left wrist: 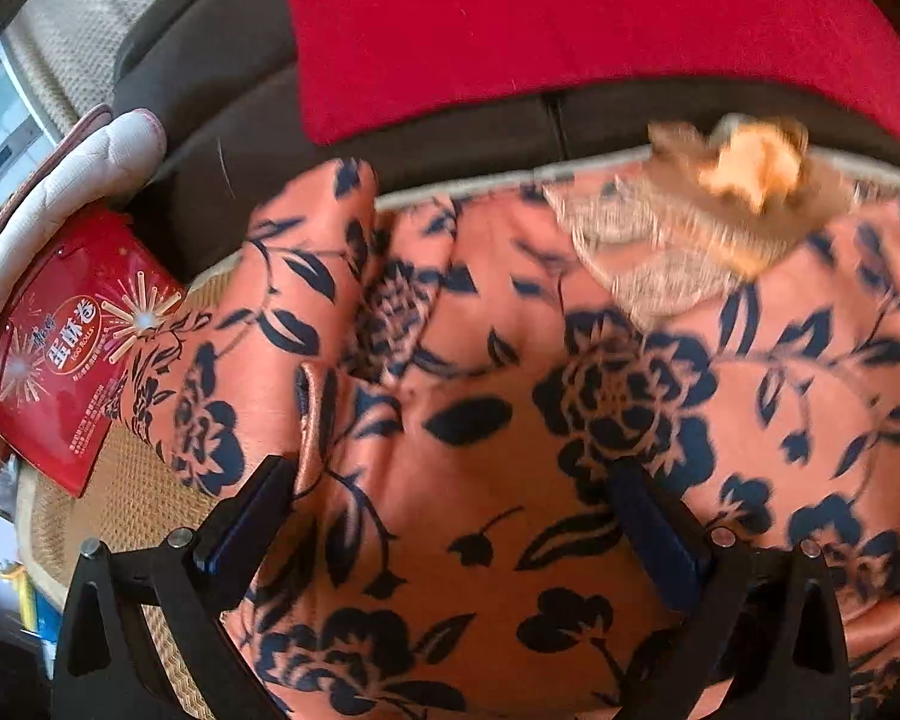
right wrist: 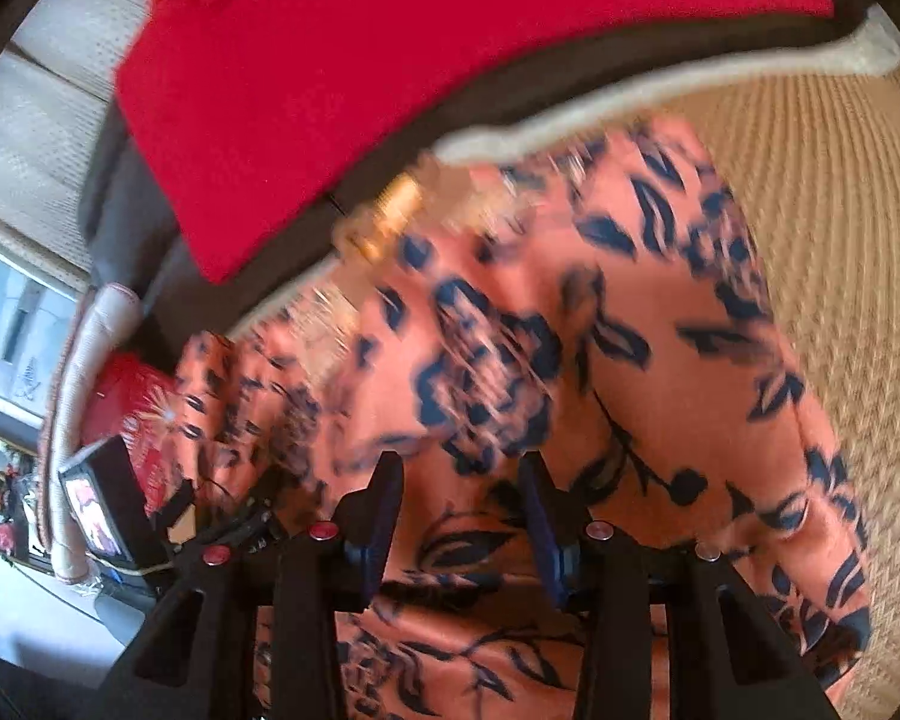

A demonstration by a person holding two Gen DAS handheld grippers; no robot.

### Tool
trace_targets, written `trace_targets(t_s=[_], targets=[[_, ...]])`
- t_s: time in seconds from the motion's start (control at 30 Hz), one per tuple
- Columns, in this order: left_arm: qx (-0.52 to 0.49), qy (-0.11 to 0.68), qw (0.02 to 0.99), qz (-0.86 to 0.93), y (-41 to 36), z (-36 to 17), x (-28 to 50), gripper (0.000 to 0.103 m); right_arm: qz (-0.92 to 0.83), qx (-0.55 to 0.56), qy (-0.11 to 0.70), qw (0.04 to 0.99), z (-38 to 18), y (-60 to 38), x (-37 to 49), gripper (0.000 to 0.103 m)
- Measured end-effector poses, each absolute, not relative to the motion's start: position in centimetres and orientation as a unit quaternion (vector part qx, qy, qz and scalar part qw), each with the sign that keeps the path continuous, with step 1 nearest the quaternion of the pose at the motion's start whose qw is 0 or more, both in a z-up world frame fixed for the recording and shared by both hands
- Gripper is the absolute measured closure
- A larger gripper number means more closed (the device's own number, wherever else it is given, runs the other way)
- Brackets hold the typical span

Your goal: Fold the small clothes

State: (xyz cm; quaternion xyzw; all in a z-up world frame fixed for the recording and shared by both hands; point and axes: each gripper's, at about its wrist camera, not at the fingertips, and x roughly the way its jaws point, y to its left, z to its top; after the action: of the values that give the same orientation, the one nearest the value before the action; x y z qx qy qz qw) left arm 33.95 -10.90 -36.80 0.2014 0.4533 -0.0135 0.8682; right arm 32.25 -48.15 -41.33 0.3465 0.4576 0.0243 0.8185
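Note:
An orange garment with a dark blue flower print (left wrist: 510, 396) lies spread on a woven straw mat (left wrist: 120, 498). A beige lace collar piece with a yellow knot (left wrist: 750, 168) sits at its far edge. My left gripper (left wrist: 450, 474) is open, fingers wide apart just above the cloth, holding nothing. In the right wrist view the same garment (right wrist: 600, 372) is blurred by motion. My right gripper (right wrist: 462, 468) is open over it with a narrower gap and holds nothing. The left gripper's body (right wrist: 114, 498) shows at the left in that view.
A red cushion (left wrist: 570, 30) leans on a dark brown sofa back (left wrist: 222, 72) beyond the mat. A red snack box (left wrist: 72, 348) and a white padded item (left wrist: 90, 150) lie at the left. Bare mat (right wrist: 828, 228) lies to the garment's right.

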Motion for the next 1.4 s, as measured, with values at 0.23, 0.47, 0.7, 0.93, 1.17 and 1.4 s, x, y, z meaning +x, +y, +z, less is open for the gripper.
trace_targets(t_s=[0.23,0.47,0.7,0.93,1.17,1.4], targets=[[0.192,0.444,0.875,-0.013,-10.7,-37.5,33.8,0.000,0.039,0.361,0.454,0.814,-41.5,-48.6,32.1,0.059],[0.185,0.412,0.892,-0.003,-9.9,-38.0,32.2,0.000,0.057,0.404,0.438,0.801,-42.1,-50.0,31.5,0.059],[0.175,0.442,0.880,-0.017,-9.3,-36.5,32.2,0.000,0.041,0.384,0.432,0.815,-41.6,-49.3,31.1,0.058],[0.127,0.352,0.927,-0.006,-5.1,-30.8,28.3,0.000,0.028,0.334,0.438,0.834,-40.9,-47.2,31.3,0.047],[0.014,0.313,0.947,0.069,4.6,-28.1,26.9,0.000,0.015,0.324,0.420,0.848,-39.7,-47.0,30.8,0.047],[-0.062,0.329,0.924,0.185,14.2,-29.8,28.3,0.000,0.046,0.275,0.341,0.898,-35.7,-44.6,29.4,0.046]])
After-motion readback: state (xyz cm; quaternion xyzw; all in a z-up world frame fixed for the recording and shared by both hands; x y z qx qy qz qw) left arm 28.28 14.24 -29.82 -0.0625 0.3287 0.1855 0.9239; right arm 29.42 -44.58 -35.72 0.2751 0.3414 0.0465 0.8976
